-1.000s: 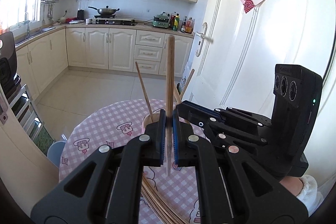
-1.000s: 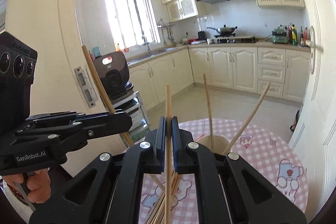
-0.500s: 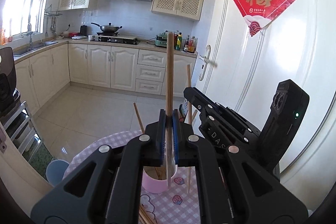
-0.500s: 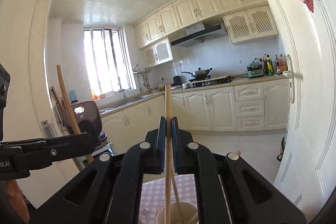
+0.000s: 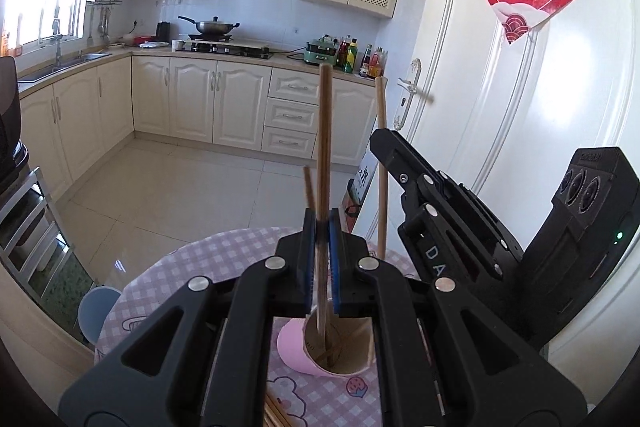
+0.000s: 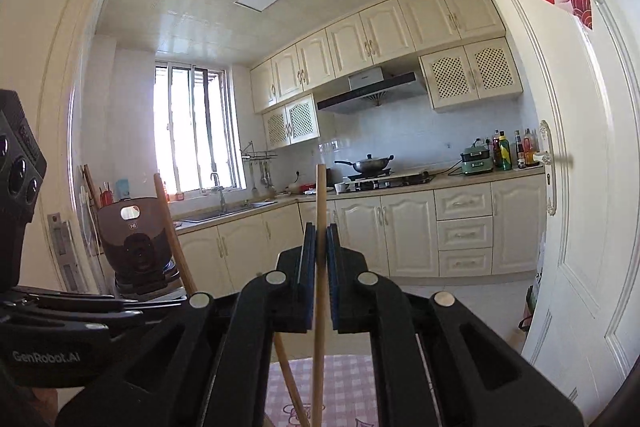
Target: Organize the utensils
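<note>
The desk [image 5: 208,259], round under a pink checked cloth, fills the lower middle of my left view. On it, at the bottom centre, stands a pink cup [image 5: 294,349] with sticks already leaning inside. My right gripper [image 5: 384,143] reaches in from the right of that frame, its fingers clamped on a chopstick [image 5: 381,163] that stands upright, its lower end hidden behind my own left fingers. My left gripper [image 5: 321,231] sits in the centre, fingers closed tight on another chopstick [image 5: 325,131]; that one runs nearly vertical, its lower tip down inside the mouth of the cup. More loose chopsticks [image 5: 274,413] lie on the cloth at the bottom edge. In the right view my left gripper shows at the lower left, its stick slanting up.
</note>
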